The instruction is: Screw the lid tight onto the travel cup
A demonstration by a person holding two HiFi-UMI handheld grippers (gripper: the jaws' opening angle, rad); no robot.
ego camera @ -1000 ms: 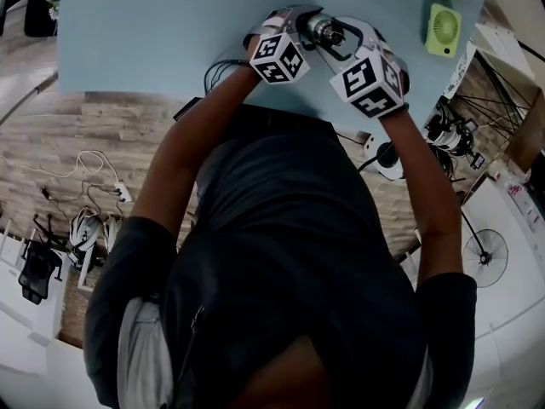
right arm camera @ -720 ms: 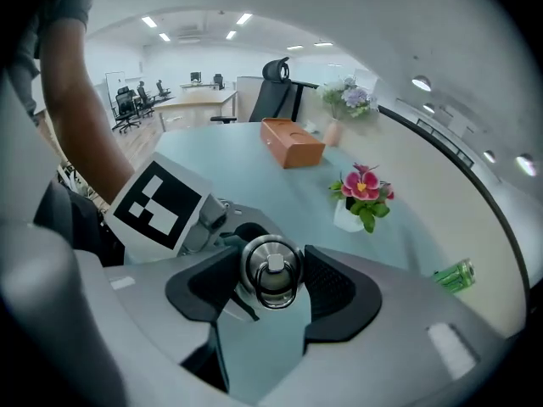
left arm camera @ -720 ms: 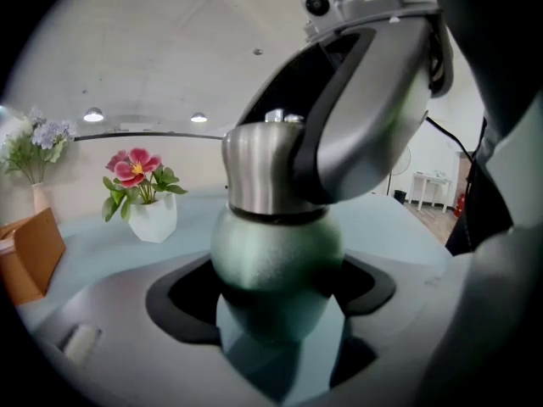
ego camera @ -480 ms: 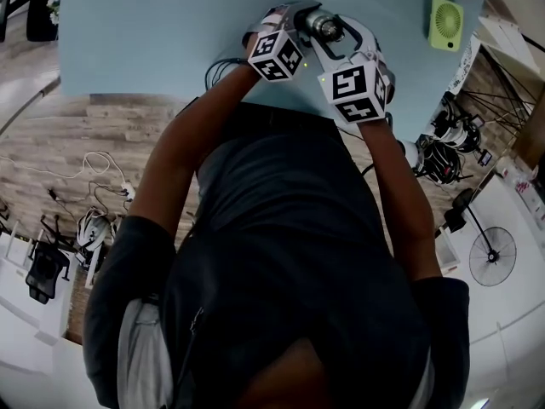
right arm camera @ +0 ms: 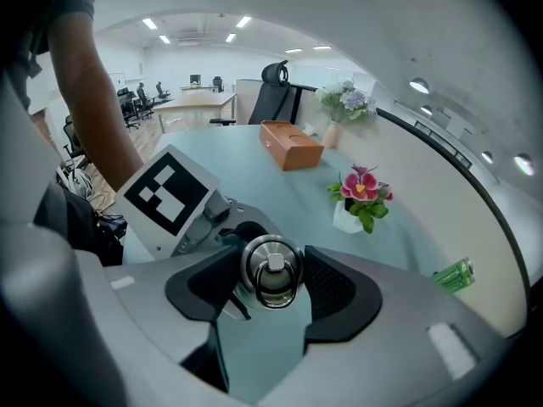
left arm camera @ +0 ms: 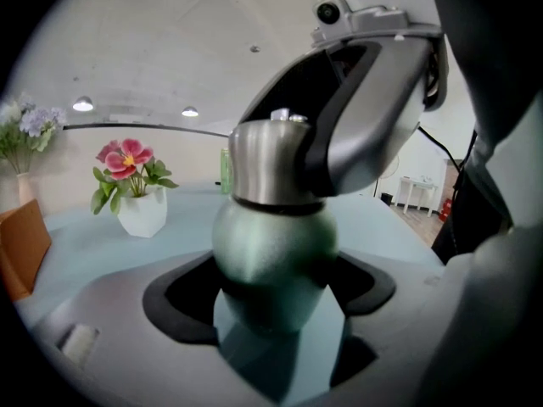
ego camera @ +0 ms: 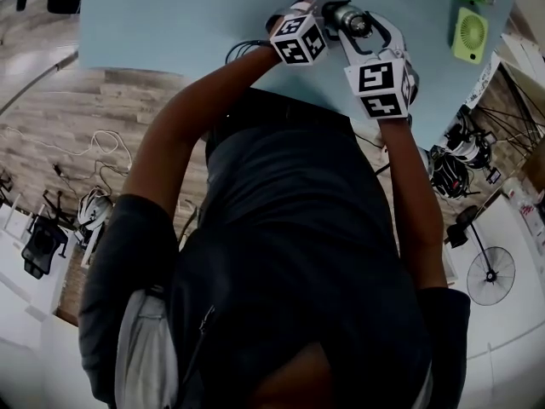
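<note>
Head view: at 1 o'clock over the blue worktop (ego camera: pixel 170 24), the lid (ego camera: pixel 352 20) is seen end-on, facing up; everything beneath is hidden. A fan (ego camera: pixel 469 34) is spotted at 2 o'clock.

Left gripper view: the travel cup (left arm camera: pixel 271 253) is held upright, long axis vertical, pinched by the left tool (left arm camera: pixel 273 308); its base is lost in shadow.

Right gripper view: the lid is clamped by the right tool (right arm camera: pixel 271 293); a flower pot (right arm camera: pixel 356 206) is seen at 2 o'clock from it.

Inside the left claw (left arm camera: pixel 273 302), the travel cup (left arm camera: pixel 271 244) blurs at its base. Under the right claw (right arm camera: pixel 271 295), the lid (right arm camera: pixel 271 274) hides its body.
</note>
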